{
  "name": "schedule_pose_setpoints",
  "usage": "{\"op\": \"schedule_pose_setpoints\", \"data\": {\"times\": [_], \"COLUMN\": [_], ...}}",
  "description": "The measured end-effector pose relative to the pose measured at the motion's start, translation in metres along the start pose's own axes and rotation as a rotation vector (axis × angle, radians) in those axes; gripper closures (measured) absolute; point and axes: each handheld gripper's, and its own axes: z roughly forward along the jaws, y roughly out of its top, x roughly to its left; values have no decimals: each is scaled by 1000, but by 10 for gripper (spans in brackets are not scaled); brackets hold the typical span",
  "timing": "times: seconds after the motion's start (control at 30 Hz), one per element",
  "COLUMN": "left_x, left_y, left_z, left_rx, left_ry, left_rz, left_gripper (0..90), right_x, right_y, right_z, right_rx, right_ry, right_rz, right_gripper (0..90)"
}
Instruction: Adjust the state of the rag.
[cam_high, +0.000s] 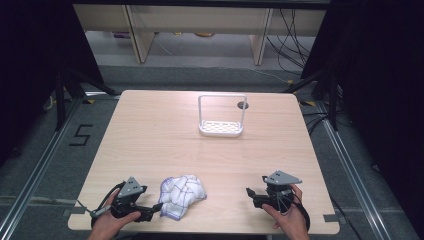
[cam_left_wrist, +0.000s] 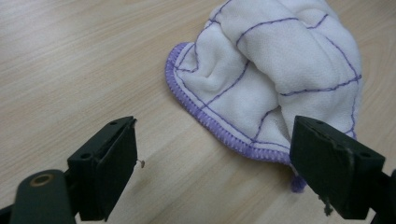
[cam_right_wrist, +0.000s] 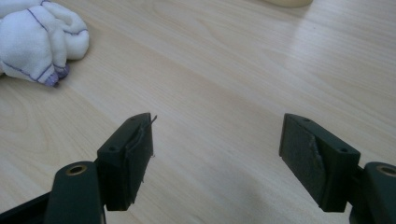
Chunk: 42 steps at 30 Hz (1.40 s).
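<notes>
Flanking the cloth, both hands low, fingers apart.

My left tongs, at the lower left of the high view, are black with a grey three-cornered plate on top; so are my right tongs at lower right. Black cables trail off both. Each blocky jaw carries small round screw holes.

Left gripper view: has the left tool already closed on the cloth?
No. The left tool stands open, its jaws wide apart, and the crumpled white cloth lies on the table just ahead, ungripped.
</notes>
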Motion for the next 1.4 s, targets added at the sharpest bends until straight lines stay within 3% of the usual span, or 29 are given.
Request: {"op": "schedule_pose_setpoints", "data": {"times": [0.4,0.43,0.47,0.57,0.63,0.67,0.8,0.9,1.07,1.27,1.4], "left_x": [-8,-10,-11,-14,-17,-17,-22,-25,-24,-31,-33], "left_y": [0,0,0,-1,-2,-2,-4,-5,-3,-4,-7], "left_z": [0,0,-1,-2,0,-1,0,2,6,5,-2], "left_rx": [-4,-17,-18,-3,-24,2,24,10,8,-4,2], "left_ry": [-16,-26,-25,-34,-49,-49,-70,-80,-63,-77,-66], "left_rz": [-7,-20,-10,-4,-25,-6,18,19,76,109,104], "left_gripper": [149,153,157,194,234,250,305,383,488,539,565], "right_x": [1,4,2,4,4,4,4,4,5,5,5], "right_y": [1,0,1,1,1,2,1,1,1,1,1], "right_z": [1,0,1,0,0,1,1,1,3,3,3], "right_rx": [-15,-2,-7,-5,-3,-7,-2,-6,-7,-7,-6], "right_ry": [1,-2,-3,1,3,5,8,9,19,23,22], "right_rz": [-4,21,-5,-7,-7,-12,-10,-12,-18,-25,-27], "right_gripper": [260,256,256,256,256,256,256,256,256,257,259]}}
